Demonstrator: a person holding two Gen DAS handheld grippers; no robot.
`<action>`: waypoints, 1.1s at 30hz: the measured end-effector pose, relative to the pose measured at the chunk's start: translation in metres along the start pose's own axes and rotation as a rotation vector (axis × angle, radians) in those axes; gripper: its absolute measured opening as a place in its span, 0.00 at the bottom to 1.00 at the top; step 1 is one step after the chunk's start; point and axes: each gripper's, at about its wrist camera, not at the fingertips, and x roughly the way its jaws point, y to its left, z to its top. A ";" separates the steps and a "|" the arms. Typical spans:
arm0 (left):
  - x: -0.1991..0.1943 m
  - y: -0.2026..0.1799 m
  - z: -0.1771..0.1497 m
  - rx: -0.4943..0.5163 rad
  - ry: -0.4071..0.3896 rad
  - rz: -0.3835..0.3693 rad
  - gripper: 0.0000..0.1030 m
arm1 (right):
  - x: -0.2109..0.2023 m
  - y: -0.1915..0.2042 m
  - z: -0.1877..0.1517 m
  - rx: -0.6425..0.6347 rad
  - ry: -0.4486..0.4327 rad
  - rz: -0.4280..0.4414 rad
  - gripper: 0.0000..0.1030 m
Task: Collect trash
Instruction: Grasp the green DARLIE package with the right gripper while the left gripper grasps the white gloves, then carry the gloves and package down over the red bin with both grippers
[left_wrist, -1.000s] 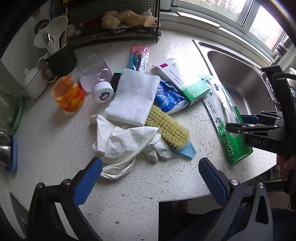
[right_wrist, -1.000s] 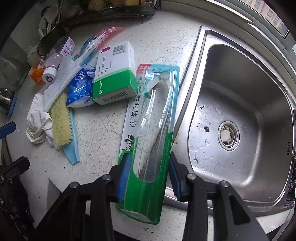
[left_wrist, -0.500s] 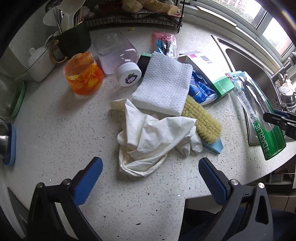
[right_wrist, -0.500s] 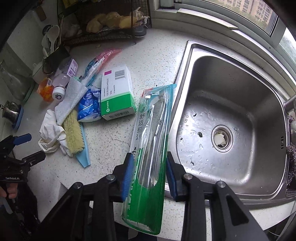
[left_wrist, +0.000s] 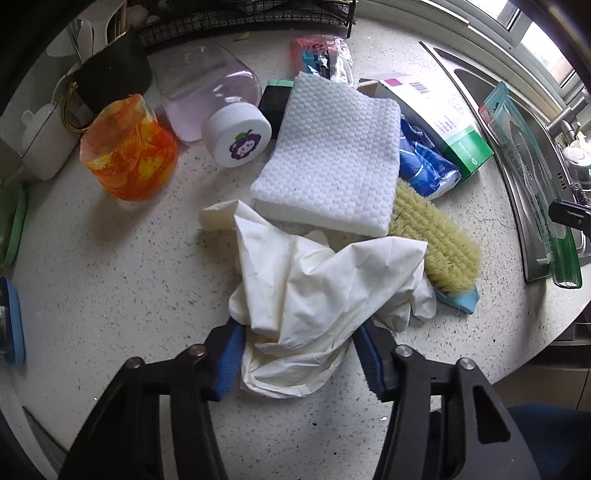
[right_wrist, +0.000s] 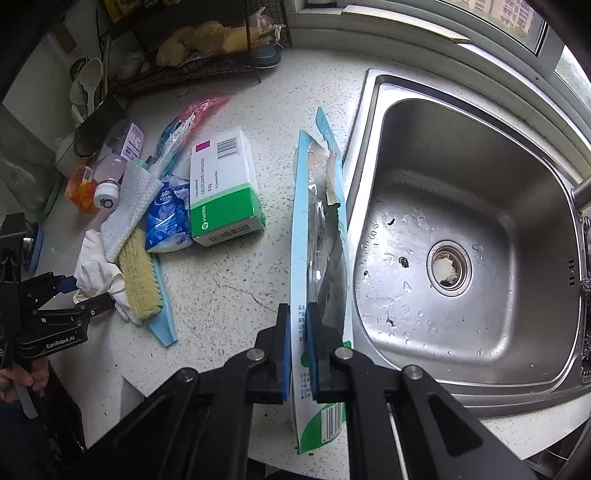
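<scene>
Two pickups are under way at once. The right claw (right_wrist: 298, 349) is clamped tight on the torn toothbrush packaging (right_wrist: 318, 236), held on edge just left of the sink (right_wrist: 480, 236). The left claw (left_wrist: 297, 363) stands fairly wide, its blue pads either side of the crumpled white gloves (left_wrist: 317, 291), which lie on the worktop (left_wrist: 110, 288) well left of the sink, touching the scrub brush (left_wrist: 436, 240) (whether the pads already press I cannot tell). Next, probably: close on the gloves alone and lift clear of the bristles.
</scene>
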 end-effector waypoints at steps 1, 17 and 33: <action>0.000 -0.001 0.002 0.002 -0.004 -0.009 0.33 | -0.001 0.000 0.000 0.000 -0.002 0.001 0.07; -0.056 -0.022 -0.024 -0.087 -0.098 -0.085 0.05 | -0.027 0.006 -0.013 -0.010 -0.054 0.062 0.06; -0.124 -0.116 -0.075 -0.016 -0.203 -0.114 0.05 | -0.089 0.000 -0.077 -0.069 -0.140 0.134 0.06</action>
